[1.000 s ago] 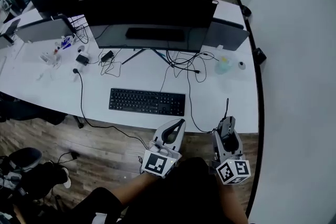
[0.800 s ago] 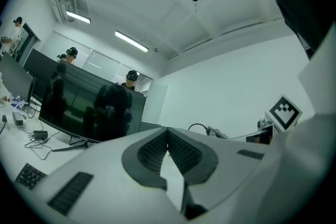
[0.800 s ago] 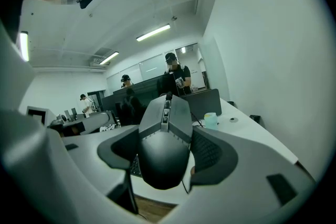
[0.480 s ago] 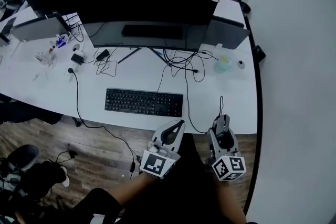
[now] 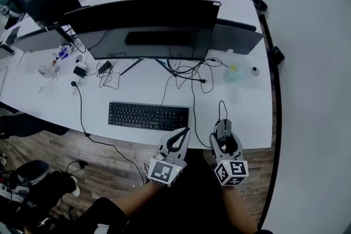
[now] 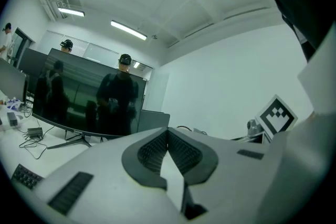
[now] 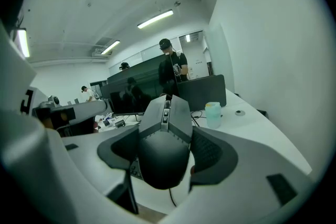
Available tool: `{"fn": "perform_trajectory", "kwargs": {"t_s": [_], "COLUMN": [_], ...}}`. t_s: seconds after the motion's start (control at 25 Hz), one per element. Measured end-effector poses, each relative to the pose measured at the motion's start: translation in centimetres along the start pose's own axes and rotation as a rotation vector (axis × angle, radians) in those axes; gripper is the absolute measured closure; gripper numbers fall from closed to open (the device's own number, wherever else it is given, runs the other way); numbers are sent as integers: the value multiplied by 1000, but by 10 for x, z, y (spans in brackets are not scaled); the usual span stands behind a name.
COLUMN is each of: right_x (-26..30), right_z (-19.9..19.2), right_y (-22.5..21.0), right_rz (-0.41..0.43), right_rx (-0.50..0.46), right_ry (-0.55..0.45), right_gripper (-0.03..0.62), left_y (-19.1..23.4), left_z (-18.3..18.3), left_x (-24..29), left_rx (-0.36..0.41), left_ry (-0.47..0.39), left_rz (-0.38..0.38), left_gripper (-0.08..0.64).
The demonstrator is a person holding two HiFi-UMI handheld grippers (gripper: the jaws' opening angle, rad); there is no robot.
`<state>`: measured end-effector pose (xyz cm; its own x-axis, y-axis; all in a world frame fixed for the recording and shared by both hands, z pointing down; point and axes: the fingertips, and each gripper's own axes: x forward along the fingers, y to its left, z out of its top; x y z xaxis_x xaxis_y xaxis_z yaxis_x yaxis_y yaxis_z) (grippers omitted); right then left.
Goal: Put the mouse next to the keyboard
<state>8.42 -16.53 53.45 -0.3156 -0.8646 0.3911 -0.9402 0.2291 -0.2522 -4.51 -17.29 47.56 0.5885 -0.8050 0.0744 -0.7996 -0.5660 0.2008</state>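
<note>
The right gripper [image 5: 221, 126] has its jaws pinching a black wired computer mouse [image 7: 163, 147] over the near edge of the white desk [image 5: 247, 112], right of and apart from the black rectangular keyboard [image 5: 148, 115], while the left gripper [image 5: 181, 136] sits beside it with its jaws pressed together on nothing.

The right gripper [image 5: 221, 127] brought the mouse [image 5: 222, 132] in from off the front edge of the tabletop [image 5: 245, 112]. It swung forward and left, crossed that edge near the front right corner, drew nearer the keyboard [image 5: 148, 115], and narrowed its gap to the left gripper [image 5: 183, 134].
</note>
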Motion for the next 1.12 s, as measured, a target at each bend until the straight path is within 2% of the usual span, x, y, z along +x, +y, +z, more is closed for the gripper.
{"fn": "perform_trajectory", "kwargs": {"t_s": [0.24, 0.4, 0.68, 0.76, 1.0, 1.12], "right_x": [33, 55, 96, 104, 129, 137], "right_z": [-32, -55, -94, -101, -134, -150], "right_y": [-26, -39, -57, -63, -73, -72], "right_rz": [-25, -31, -35, -39, -34, -13], "right_rx": [7, 6, -13, -12, -60, -69], "right_ry": [118, 149, 260, 280, 376, 417], "right_gripper": [287, 287, 287, 287, 286, 287], "left_y": [4, 4, 6, 7, 17, 15], "left_z": [-16, -23, -43, -45, -57, -59], "left_x": [29, 46, 65, 71, 82, 86], "left_rx": [-12, -17, -32, -41, -35, -104], "left_ry": [56, 79, 142, 137, 186, 183], "left_rz": [24, 36, 55, 63, 91, 73], "left_gripper": [557, 557, 557, 557, 556, 557]}}
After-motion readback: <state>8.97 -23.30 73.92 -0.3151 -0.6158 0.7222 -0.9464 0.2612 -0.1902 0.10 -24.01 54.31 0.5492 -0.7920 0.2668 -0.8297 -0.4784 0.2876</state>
